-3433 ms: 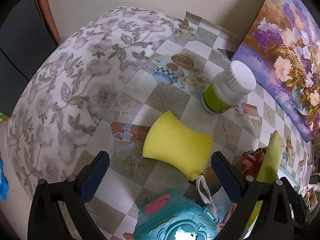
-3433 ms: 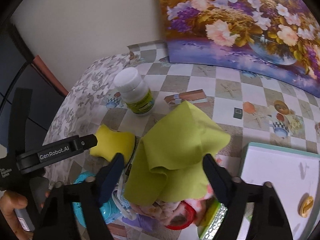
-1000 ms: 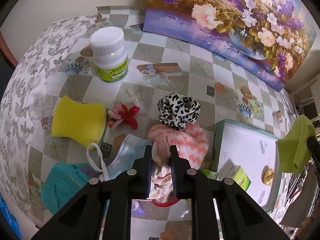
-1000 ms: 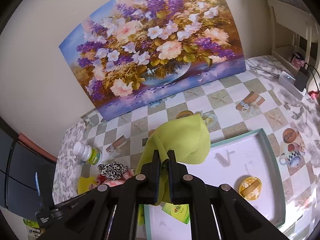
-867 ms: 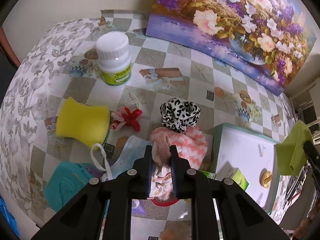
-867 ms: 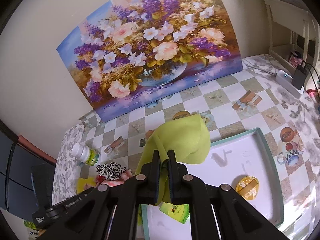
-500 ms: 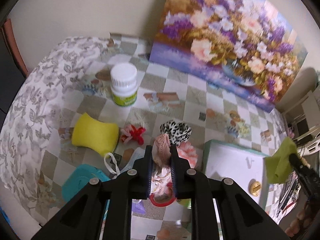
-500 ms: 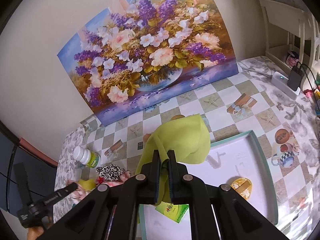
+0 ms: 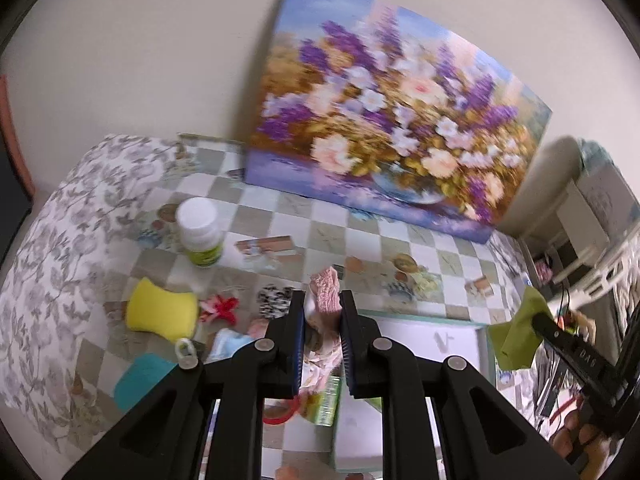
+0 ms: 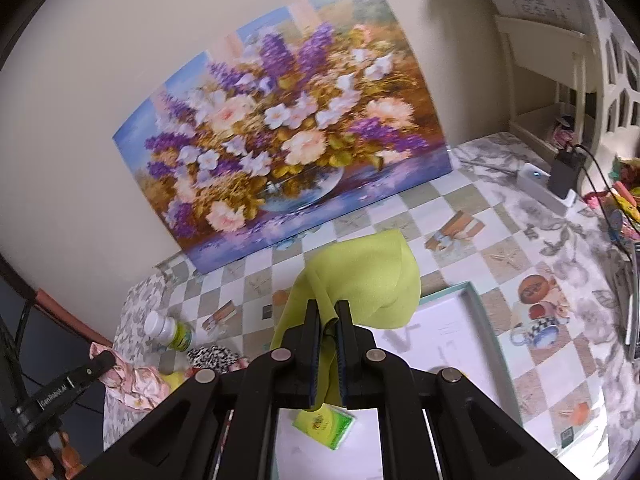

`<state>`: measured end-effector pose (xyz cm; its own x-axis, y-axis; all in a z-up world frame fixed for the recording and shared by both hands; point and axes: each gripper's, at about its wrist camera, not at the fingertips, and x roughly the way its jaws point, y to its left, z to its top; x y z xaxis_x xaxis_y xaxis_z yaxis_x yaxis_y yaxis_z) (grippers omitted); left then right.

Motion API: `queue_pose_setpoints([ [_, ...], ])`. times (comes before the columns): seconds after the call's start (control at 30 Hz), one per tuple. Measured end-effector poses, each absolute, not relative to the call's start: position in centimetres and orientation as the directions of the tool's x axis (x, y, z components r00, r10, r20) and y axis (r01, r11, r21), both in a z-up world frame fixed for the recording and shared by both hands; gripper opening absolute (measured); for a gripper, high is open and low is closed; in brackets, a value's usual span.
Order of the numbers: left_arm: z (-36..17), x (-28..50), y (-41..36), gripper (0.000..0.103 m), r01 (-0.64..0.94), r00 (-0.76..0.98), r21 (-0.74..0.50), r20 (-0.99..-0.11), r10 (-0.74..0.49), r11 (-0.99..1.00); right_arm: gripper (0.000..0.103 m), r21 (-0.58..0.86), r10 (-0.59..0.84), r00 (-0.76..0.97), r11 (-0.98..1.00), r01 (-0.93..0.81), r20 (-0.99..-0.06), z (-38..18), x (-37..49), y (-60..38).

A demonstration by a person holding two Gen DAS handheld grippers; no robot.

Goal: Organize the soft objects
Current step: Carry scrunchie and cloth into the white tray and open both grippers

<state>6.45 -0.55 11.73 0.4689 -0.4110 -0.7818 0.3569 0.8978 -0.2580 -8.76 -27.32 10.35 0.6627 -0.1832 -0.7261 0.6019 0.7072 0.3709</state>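
My left gripper (image 9: 323, 308) is clamped on the pink fuzzy sock (image 9: 325, 300), which hangs off the table, up over the left end of the white tray (image 9: 424, 338). My right gripper (image 10: 328, 322) is pinched tight on the green cloth (image 10: 360, 276), held above the tray's far edge. Left of the tray lie the leopard scrunchie (image 9: 274, 300), the red bow (image 9: 220, 308), the yellow sponge (image 9: 162, 314) and the face mask (image 9: 228, 340). Beyond them stands the white bottle (image 9: 199, 232); behind the tray leans the flower painting (image 9: 392, 132).
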Motion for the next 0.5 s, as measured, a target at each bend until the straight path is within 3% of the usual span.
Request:
queue_pose_setpoints([
  [0.3, 9.9, 4.1, -7.9, 0.017, 0.495, 0.401, -0.235, -0.793, -0.459, 0.837, 0.008, 0.278, -0.29, 0.549, 0.628, 0.727, -0.784, 9.2, -11.8, -31.6],
  [0.5, 6.5, 2.8, -13.2, 0.017, 0.576, 0.297, -0.25, -0.823, -0.484, 0.778, 0.008, 0.272, -0.25, 0.501, 0.603, 0.75, -0.829, 6.3, -11.6, -33.4],
])
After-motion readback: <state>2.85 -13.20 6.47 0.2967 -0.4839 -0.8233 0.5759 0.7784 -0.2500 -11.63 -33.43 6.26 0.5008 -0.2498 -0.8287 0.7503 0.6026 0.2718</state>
